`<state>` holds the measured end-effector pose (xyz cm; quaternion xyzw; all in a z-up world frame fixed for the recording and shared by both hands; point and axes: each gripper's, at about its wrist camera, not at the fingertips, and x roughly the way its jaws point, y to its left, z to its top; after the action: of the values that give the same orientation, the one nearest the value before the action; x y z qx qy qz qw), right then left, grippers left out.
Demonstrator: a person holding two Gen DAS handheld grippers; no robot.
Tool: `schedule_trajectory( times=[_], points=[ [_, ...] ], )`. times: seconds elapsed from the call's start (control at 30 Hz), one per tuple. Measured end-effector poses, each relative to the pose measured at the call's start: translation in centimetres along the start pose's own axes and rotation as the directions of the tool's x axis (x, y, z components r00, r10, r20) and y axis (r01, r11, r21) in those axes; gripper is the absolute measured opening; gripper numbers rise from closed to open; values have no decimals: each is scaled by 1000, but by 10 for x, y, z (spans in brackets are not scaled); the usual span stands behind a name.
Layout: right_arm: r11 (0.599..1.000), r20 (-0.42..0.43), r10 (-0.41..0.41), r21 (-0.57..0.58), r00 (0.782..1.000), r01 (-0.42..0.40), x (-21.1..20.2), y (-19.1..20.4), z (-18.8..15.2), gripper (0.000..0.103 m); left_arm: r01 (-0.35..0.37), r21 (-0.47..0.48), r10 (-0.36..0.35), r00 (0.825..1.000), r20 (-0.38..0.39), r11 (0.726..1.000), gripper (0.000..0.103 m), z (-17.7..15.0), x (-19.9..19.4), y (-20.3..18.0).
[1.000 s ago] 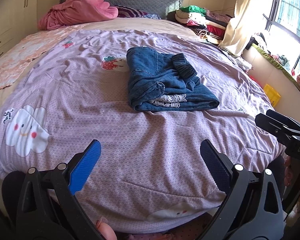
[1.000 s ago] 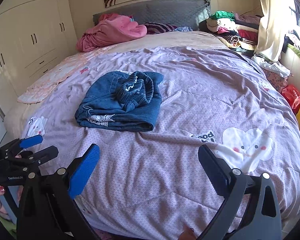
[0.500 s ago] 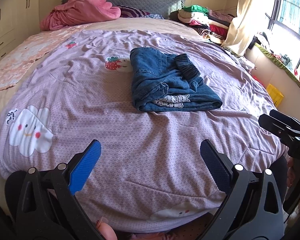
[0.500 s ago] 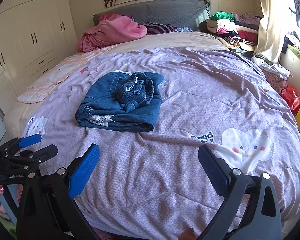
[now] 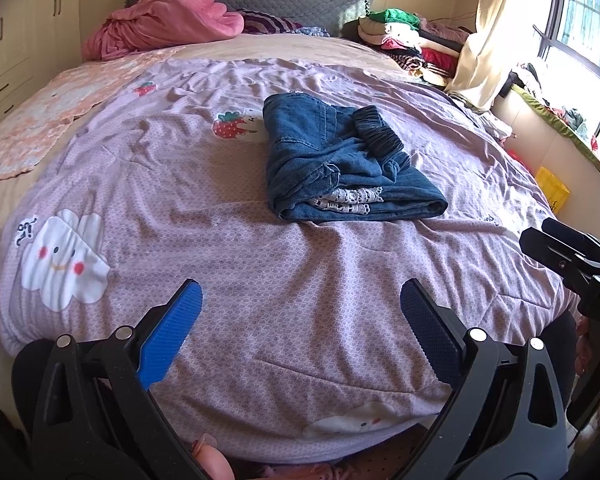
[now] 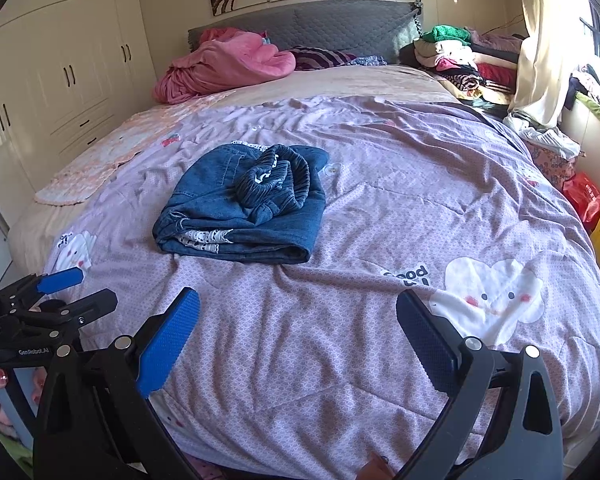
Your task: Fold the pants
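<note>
A pair of blue denim pants (image 5: 340,164) lay folded into a compact bundle on a lilac bedspread (image 5: 260,280), well ahead of both tools and touched by neither. From the left gripper (image 5: 302,316), whose jaws stood wide apart and empty, the bundle sat ahead and a little toward the right jaw. From the right gripper (image 6: 298,320), jaws likewise wide apart and holding nothing, it sat ahead and toward the left jaw. The dark elastic waistband (image 6: 276,180) rested in a loose hump on top of the bundle, and a strip of white lace hem (image 5: 348,202) poked out of the near edge between the layers.

The fold looked close to finished, but it was not tidy. The humped waistband could slide off or spring the top layer open, since nothing pressed it flat. Any further nudge from a jaw could catch the lace or drag the soft bedspread, pulling the layers askew. A one-sided pinch would likely lift only the top layer and undo the fold.
</note>
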<state>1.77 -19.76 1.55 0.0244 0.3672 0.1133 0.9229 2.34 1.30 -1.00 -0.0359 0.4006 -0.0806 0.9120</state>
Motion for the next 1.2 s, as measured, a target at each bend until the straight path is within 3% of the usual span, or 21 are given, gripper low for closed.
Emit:
schedule_trajectory(
  times=[0.77, 0.9, 1.1, 1.2],
  points=[
    [1000, -4, -14, -4, 1000, 14, 0, -1, -1, 98, 7, -2, -7, 1000, 2, 1000, 93, -1, -3, 6],
    [1000, -19, -21, -7, 1000, 21, 4, -2, -2, 98, -70, -11, 70, 997, -19, 997, 93, 1, -2, 7],
    [998, -38, -55, 29, 998, 56, 20, -25, -3, 98, -50, -63, 51, 999, 3, 997, 93, 10, 2, 30],
    [992, -33, -101, 78, 994, 103, 26, -62, 7, 98, -135, -117, 135, 991, -10, 984, 93, 33, 16, 69]
  ],
)
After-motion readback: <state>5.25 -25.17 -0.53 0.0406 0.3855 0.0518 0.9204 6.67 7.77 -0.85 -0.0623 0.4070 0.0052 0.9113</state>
